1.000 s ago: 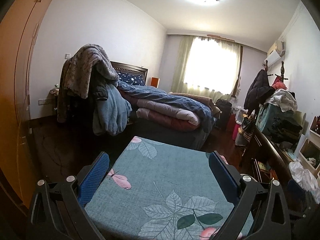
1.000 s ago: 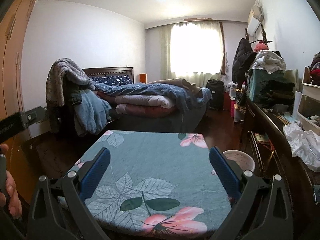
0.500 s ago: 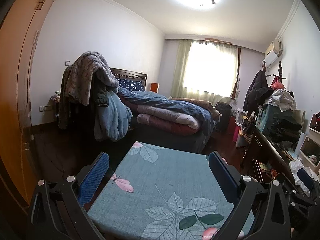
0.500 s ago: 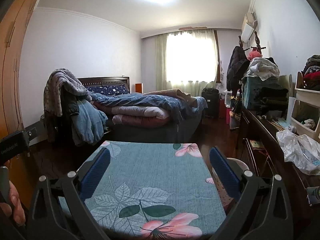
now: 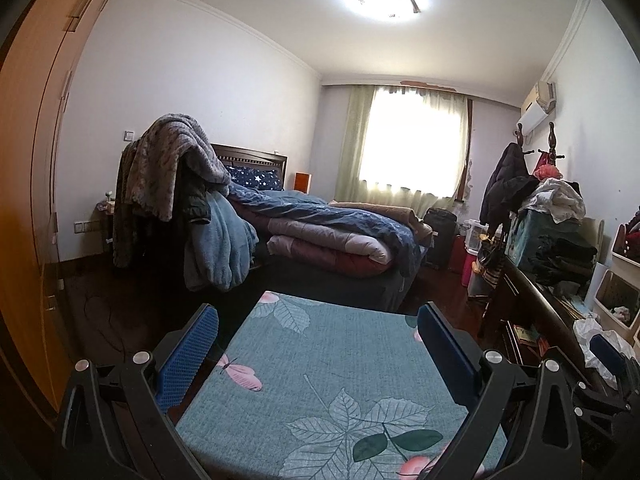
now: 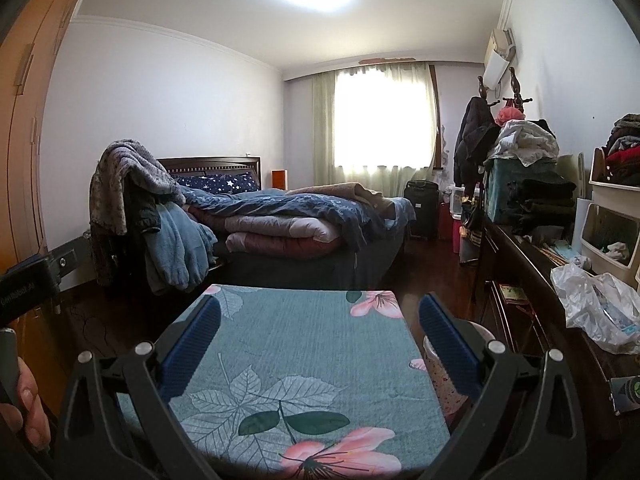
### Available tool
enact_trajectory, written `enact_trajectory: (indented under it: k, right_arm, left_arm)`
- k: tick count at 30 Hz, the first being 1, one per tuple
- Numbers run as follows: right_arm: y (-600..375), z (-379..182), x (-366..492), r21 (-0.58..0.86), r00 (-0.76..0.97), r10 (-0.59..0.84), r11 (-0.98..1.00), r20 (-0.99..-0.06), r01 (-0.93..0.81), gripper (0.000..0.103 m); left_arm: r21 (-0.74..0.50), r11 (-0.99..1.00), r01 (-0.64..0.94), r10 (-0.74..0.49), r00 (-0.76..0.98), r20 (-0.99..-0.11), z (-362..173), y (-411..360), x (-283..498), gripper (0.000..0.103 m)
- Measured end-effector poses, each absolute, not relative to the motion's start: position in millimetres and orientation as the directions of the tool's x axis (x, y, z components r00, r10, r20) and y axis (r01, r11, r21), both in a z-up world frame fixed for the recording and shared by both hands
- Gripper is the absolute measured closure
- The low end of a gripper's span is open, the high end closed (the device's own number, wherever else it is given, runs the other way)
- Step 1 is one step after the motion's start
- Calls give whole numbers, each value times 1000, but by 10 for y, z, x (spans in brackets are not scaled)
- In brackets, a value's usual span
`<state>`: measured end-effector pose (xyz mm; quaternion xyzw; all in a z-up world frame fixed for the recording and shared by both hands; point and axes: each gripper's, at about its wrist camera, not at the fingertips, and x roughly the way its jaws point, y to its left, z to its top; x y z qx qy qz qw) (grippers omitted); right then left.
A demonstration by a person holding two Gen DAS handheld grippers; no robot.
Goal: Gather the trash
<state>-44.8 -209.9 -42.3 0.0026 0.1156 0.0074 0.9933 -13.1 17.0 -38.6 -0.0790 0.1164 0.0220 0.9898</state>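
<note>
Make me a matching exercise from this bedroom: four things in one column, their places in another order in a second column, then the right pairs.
Things:
1. crumpled plastic bag
2. grey blanket
3. black suitcase
4. air conditioner

Places:
A. high on the right wall
B. on the floor below the window
C. on the dark dresser top at right
D. draped over a heap beside the bed

Pairs: 1-C, 2-D, 3-B, 4-A
</note>
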Motion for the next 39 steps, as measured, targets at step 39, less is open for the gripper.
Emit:
enact_trajectory:
  k: [39]
  right_arm:
    - [-2180,-564,-292,19,956,35,999,-293,-31,4]
  left_arm:
    - [-126,991,-51,13,958,-288,-496,131,123,4]
